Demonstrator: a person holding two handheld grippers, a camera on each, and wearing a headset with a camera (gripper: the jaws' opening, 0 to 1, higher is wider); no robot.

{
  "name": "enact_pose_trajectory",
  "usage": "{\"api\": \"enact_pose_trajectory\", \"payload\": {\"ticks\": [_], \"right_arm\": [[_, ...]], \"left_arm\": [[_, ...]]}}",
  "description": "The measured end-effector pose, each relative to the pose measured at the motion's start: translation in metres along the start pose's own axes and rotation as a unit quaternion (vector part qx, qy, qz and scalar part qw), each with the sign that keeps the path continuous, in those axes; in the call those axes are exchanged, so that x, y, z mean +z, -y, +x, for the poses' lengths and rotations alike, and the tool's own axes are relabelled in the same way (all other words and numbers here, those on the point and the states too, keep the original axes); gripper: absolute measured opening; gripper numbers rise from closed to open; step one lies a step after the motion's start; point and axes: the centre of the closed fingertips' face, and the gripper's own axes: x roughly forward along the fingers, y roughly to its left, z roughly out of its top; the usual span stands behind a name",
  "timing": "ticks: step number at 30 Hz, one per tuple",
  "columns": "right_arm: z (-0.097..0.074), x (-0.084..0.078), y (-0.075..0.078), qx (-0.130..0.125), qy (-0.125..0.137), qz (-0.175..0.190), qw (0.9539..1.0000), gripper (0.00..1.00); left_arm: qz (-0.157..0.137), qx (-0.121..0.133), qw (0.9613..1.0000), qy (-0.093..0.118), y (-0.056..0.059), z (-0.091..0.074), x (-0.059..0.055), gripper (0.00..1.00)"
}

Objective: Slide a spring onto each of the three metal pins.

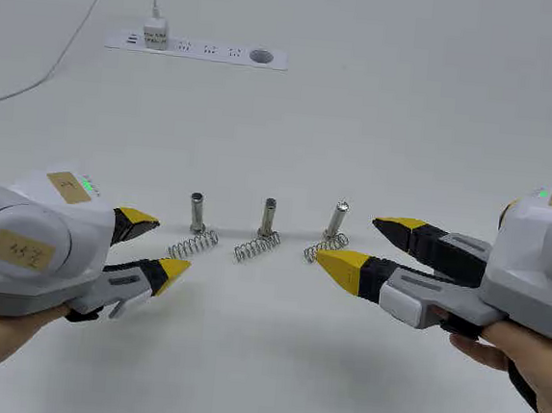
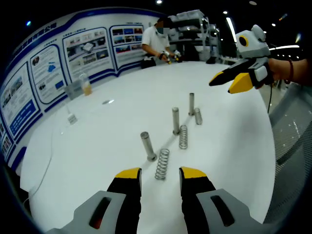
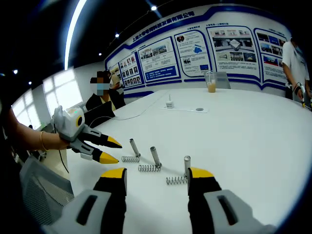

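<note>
Three short metal pins stand upright in a row on the white table: left pin (image 1: 197,211), middle pin (image 1: 268,216), right pin (image 1: 338,219). A loose spring lies flat in front of each: left spring (image 1: 192,245), middle spring (image 1: 257,247), right spring (image 1: 326,248). My left gripper (image 1: 155,243) hovers open just left of the left spring (image 2: 162,164), holding nothing. My right gripper (image 1: 369,244) is open and bare, its tips just right of the right spring (image 3: 176,180) and right pin (image 3: 186,166).
A white power strip (image 1: 198,49) with a plugged charger and cable lies at the table's far side. In the gripper views a cup with a drink (image 3: 211,82) stands far off, and people (image 2: 157,40) are at the table's far edges.
</note>
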Motion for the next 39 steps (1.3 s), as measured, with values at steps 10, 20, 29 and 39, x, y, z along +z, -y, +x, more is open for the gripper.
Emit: {"api": "enact_pose_trajectory", "payload": {"ticks": [10,20,29,39], "right_arm": [[-0.004,0.0,-0.002,0.002,0.005,0.014,0.9999,0.54],[-0.003,-0.001,-0.003,0.0,0.001,0.023,0.9997,0.54],[-0.004,-0.002,-0.004,-0.001,-0.003,0.032,0.9995,0.54],[-0.006,0.001,-0.004,0.001,-0.001,0.036,0.9994,0.53]], "left_arm": [[0.012,-0.02,0.9995,-0.02,0.0,0.013,-0.01,0.24],[0.023,-0.038,0.9987,-0.025,0.004,0.018,-0.015,0.16],[0.008,-0.031,0.9993,-0.021,0.002,0.02,-0.016,0.11],[0.006,-0.035,0.999,-0.026,0.006,0.015,-0.018,0.1]]}}
